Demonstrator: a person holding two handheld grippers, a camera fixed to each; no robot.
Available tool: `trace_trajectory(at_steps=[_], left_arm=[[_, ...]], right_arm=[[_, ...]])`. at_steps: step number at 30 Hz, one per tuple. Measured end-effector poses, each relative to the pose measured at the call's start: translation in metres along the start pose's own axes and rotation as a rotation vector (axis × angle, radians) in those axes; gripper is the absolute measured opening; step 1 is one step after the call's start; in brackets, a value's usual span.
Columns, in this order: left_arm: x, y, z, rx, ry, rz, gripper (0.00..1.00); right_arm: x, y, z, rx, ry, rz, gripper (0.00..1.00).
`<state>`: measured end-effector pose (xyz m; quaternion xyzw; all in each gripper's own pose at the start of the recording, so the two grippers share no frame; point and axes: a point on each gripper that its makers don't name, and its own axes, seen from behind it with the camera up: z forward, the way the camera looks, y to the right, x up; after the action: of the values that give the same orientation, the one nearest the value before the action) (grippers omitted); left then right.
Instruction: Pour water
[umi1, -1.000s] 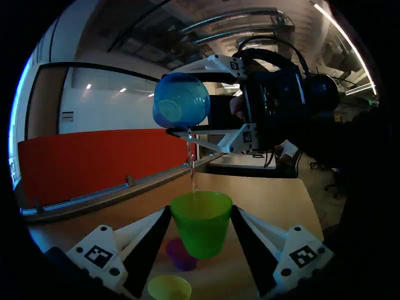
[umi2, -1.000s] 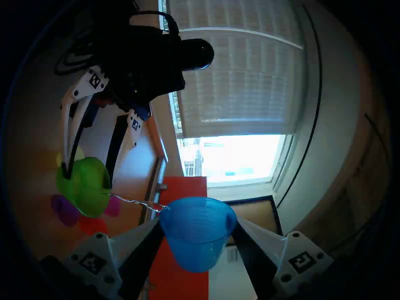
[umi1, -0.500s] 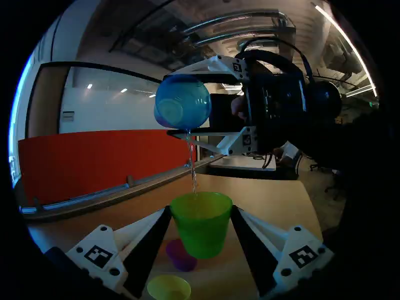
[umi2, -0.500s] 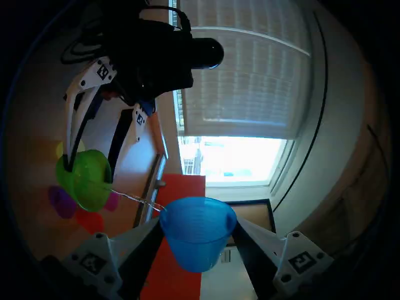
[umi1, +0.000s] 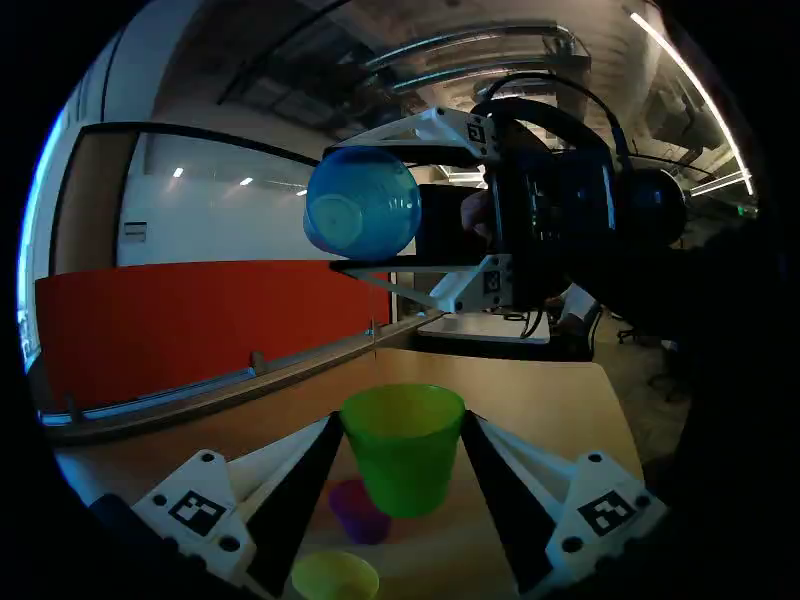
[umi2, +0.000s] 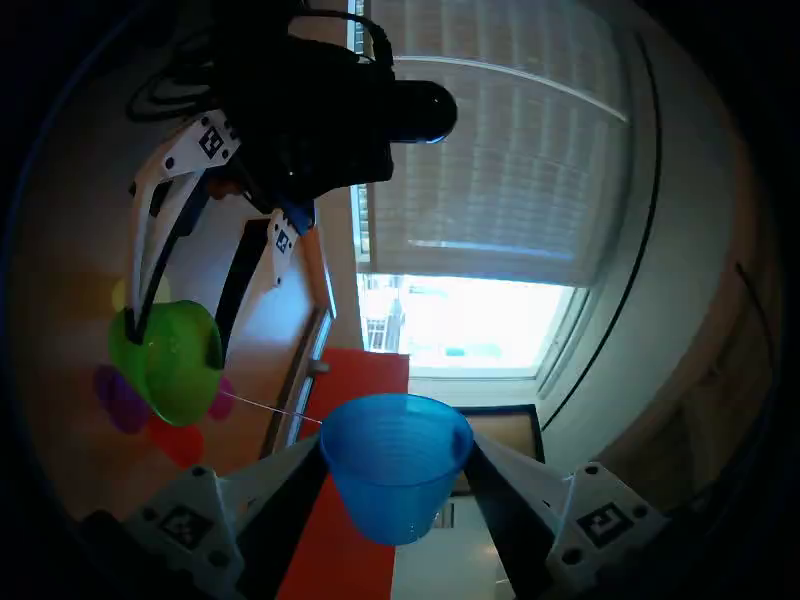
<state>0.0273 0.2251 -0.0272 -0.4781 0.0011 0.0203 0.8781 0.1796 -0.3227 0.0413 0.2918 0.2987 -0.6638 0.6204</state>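
Low in the left gripper view, clamps the green cup (umi1: 403, 470) between both fingers of the left gripper (umi1: 403, 425), narrowed to the cup's width and pressing on its two sides. Holds it upright, mouth up, over the table (umi1: 545, 395). Leaves a purple cup (umi1: 355, 512) just behind the green cup's base and a yellow cup (umi1: 335, 578) nearer the bottom edge, both lower down on the table.

Higher in the same view, grips the blue cup (umi1: 362, 202) in the right gripper (umi1: 345, 208), one finger above and one below, both against its wall. Tips it over on its side, above the green cup and well apart from it. Shows a hand (umi1: 478, 212) behind the fingers, on the dark gripper body. Backs the table with a red partition (umi1: 200, 320).

At the bottom of the right gripper view, pins the blue cup between that gripper's own two fingers, set narrow on it, open mouth facing up the view. Sends a thin thread of water (umi2: 265, 407) from the blue rim across to the green cup's mouth at the left. Shows the left gripper reaching in from the upper left, a finger on each side of the green cup. Places the purple cup and a red shape (umi2: 180, 442), too blurred to name, just beside the green cup. Lets in bright light through a window (umi2: 470, 325) behind.
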Motion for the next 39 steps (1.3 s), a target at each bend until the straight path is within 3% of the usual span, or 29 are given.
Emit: trace_trajectory(at_steps=[15,23,27,30,39], left_arm=[[0.001,0.000,0.000,0.004,0.000,0.002,0.86],[0.001,0.002,0.000,0.001,-0.004,0.003,0.86],[0.000,0.002,0.000,0.001,-0.010,0.007,0.86],[0.000,0.002,0.000,0.001,-0.011,0.008,0.86],[-0.002,0.000,-0.003,0.007,-0.022,0.007,0.86]], right_arm=[[0.004,0.000,-0.002,-0.001,0.006,-0.017,0.90],[0.004,-0.006,-0.006,0.001,0.010,0.074,0.90],[0.004,-0.013,-0.009,0.002,0.007,0.185,0.90],[0.002,-0.020,-0.012,0.008,0.004,0.302,0.90],[-0.013,-0.052,-0.023,0.040,-0.040,0.757,0.90]])
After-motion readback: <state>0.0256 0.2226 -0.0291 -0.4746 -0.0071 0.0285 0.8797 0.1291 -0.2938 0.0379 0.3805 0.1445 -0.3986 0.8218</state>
